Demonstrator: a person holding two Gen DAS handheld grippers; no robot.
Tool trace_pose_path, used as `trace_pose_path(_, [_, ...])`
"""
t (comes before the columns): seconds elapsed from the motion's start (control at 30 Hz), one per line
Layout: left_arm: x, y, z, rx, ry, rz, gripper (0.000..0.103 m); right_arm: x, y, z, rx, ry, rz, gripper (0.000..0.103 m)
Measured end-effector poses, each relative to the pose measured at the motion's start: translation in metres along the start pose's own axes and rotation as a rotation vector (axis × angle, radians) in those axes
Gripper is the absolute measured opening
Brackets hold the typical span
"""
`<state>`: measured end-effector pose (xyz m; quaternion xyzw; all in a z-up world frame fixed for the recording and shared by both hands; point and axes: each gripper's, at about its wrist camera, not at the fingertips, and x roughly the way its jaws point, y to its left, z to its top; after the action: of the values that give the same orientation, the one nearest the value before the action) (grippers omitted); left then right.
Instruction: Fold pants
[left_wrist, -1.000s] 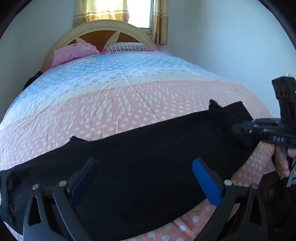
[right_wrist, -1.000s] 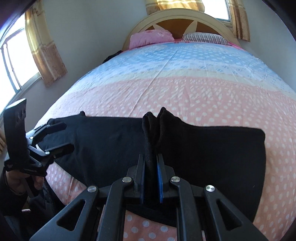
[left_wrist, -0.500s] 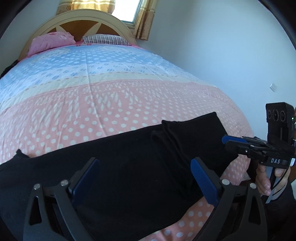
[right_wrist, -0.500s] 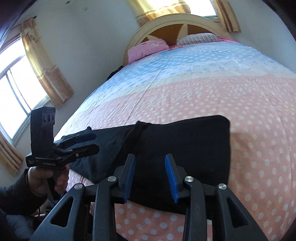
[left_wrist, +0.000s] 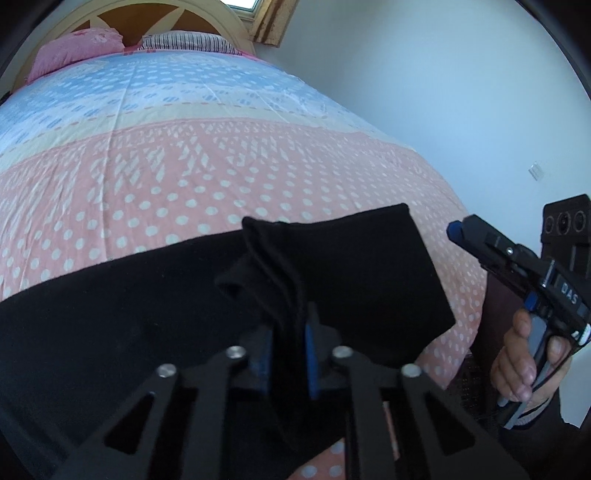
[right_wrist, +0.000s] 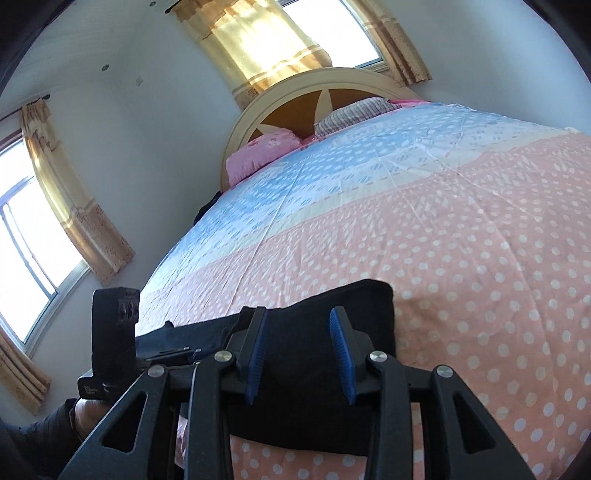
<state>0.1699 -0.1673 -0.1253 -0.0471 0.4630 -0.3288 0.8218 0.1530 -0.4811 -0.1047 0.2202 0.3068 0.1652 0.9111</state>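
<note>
Pinching a bunched ridge of the black pants (left_wrist: 354, 280) in my left hand-held gripper (left_wrist: 286, 354), ready to carry a fold. Pants lie across the bed (left_wrist: 207, 173) at its foot edge. My right hand-held gripper (right_wrist: 301, 354) hovers above them, open and empty.

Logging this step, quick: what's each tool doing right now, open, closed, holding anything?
Left tool: closed on a bunched fold of the pants.
Right tool: open, holding nothing, above the pants.
</note>
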Motion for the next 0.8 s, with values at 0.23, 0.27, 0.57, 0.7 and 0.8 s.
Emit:
trace_pose_path(0.23, [-0.037, 0.005, 0.003, -0.019, -0.067, -0.03, 0.013, -0.01, -0.022, 0.003, 0.084, -0.067, -0.056, 0.047])
trace_pose_path(0.27, [-0.044, 0.008, 0.003, -0.028, -0.075, -0.03, 0.013, -0.01, -0.022, 0.002, 0.081, -0.067, -0.06, 0.047])
trace_pose_path(0.57, [-0.088, 0.055, -0.005, -0.135, -0.125, 0.005, 0.013, -0.007, 0.008, -0.007, -0.059, -0.06, -0.019, 0.047])
trace_pose_path(0.7, [-0.09, 0.076, -0.015, -0.178, -0.127, 0.036, 0.012, -0.004, 0.029, -0.014, -0.147, -0.039, 0.032, 0.047])
trace_pose_path(0.8, [-0.085, 0.089, -0.023, -0.206, -0.115, 0.052, 0.013, 0.002, 0.045, -0.023, -0.215, 0.005, 0.086, 0.047])
